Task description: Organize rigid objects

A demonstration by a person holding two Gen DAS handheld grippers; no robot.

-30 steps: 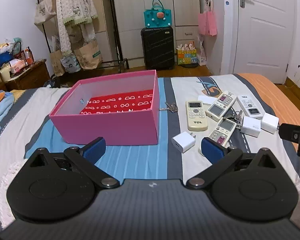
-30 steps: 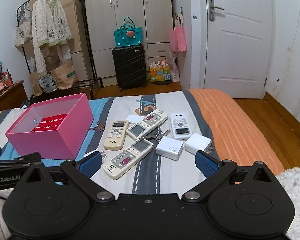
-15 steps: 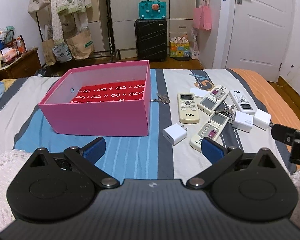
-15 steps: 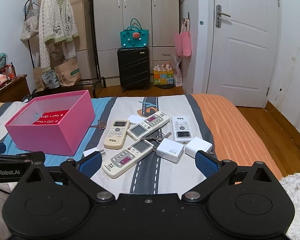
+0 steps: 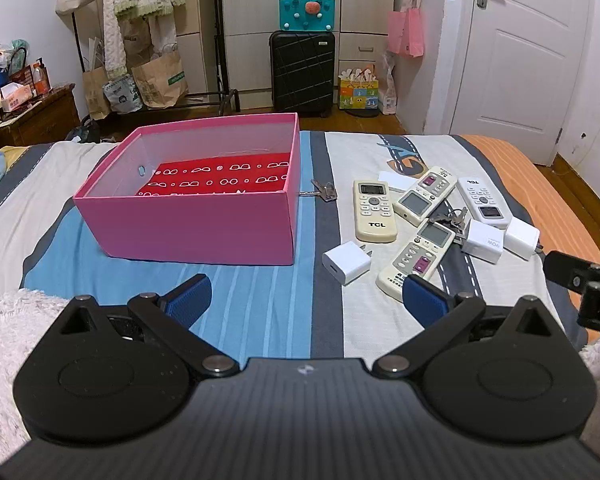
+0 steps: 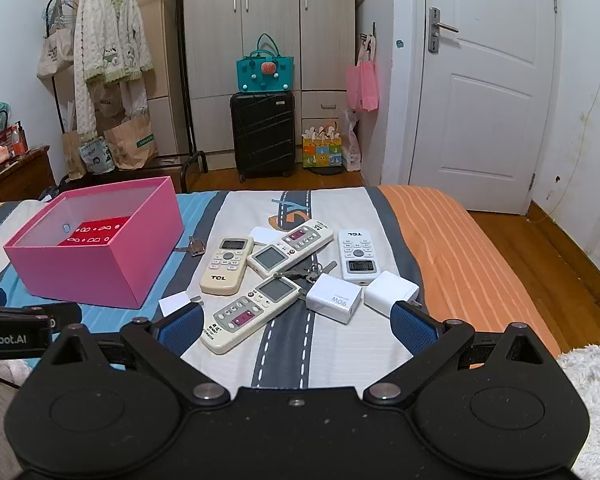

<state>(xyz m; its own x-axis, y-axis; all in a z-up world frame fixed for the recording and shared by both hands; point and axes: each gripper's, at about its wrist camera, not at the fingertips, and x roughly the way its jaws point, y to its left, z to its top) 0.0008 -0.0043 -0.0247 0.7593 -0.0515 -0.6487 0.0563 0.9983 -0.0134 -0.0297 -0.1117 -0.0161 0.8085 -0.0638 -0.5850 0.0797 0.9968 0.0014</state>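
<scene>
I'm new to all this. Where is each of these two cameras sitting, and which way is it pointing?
Left wrist view: rides on the left gripper, above the bed's near end, facing the open pink cardboard box; its blue-padded fingers show, spread apart, with the other gripper's tip at the right edge.
Right wrist view: rides on the right gripper, facing the cluster of remote controls and white charger cubes; its spread fingers show, the left gripper poking in at left.
Shared: box, remotes, chargers, black suitcase, white door.
</scene>
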